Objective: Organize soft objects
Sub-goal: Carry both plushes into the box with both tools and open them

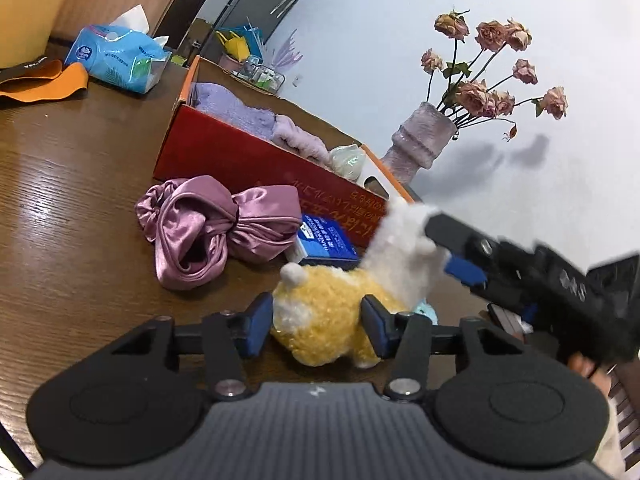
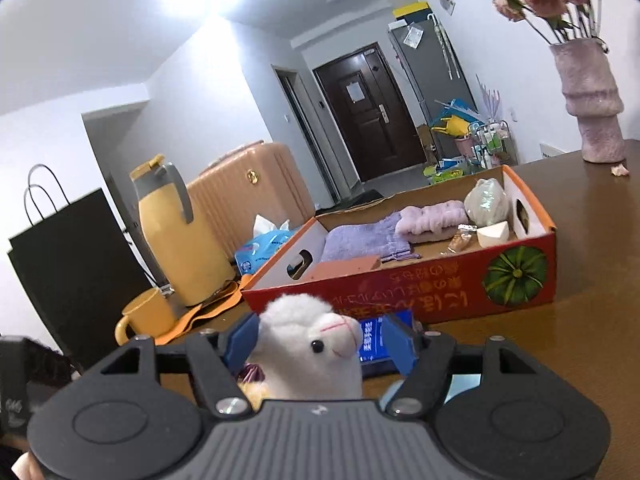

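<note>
Between the left tool's blue pads sits a yellow-and-white plush alpaca. Ahead lie a shiny mauve satin cloth, a red-orange box printed with a green pumpkin, and a dark brown wood-grain table.

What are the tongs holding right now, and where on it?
Both are around the plush alpaca: left tongs flank its yellow body, right tongs flank its white head. Neither grip looks closed tight; firm contact cannot be told.

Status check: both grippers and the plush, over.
Left gripper open, fingers straddling yellow-and-white alpaca plush body. Right gripper open around its white head. Plush on table; red cardboard box beyond, path clear.
</note>
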Motion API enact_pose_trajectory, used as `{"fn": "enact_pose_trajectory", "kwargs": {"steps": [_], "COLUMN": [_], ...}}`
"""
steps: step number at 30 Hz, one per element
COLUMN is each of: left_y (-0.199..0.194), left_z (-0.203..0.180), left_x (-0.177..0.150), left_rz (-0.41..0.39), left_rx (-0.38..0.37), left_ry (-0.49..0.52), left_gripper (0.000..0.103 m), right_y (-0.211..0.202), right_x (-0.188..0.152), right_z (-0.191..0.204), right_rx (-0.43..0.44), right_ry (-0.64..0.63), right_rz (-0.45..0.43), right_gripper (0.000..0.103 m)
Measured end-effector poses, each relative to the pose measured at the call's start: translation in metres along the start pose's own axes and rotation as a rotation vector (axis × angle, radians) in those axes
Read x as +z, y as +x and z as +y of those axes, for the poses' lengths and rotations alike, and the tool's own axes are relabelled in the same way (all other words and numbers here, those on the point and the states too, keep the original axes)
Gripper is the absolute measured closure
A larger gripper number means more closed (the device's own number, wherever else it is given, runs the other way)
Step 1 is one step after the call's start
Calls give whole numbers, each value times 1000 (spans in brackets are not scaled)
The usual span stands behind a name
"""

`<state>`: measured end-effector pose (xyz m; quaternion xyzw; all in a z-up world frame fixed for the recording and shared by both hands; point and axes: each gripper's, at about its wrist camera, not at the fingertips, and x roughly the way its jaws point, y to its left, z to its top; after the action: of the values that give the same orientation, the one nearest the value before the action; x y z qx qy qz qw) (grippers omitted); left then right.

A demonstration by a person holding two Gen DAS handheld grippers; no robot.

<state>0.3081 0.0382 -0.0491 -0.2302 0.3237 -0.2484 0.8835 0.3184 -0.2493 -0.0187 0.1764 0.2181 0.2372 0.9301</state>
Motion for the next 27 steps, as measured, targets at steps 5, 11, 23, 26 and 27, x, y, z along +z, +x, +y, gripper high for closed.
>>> {"fn": "enact_pose_trajectory", "kwargs": {"steps": [5,11,23,26,27], "left_y": [10,8,30,15,14], "left_z": [1,-3,-7,-27,-37], "left_x": [3,4,23,39,51], "left_rz": [36,7,4,-54,-71], "left_rx": [23,18,-59,-116,-130], "left_ry": [-15,22,7,42,69], "left_gripper": [70,52,52,53,53], "right_y": [-16,-18,8,-7,-12], "right_x": [-12,-21,-21,2,14], "right_z": [-9,-11,-12,-18,-18], "right_rx": [65,57,22,78,94], "right_ry": [31,13,29,50,31], "right_rz": [-11,-5,28,-4,-22], "right_gripper": [34,33,61,61,61]}}
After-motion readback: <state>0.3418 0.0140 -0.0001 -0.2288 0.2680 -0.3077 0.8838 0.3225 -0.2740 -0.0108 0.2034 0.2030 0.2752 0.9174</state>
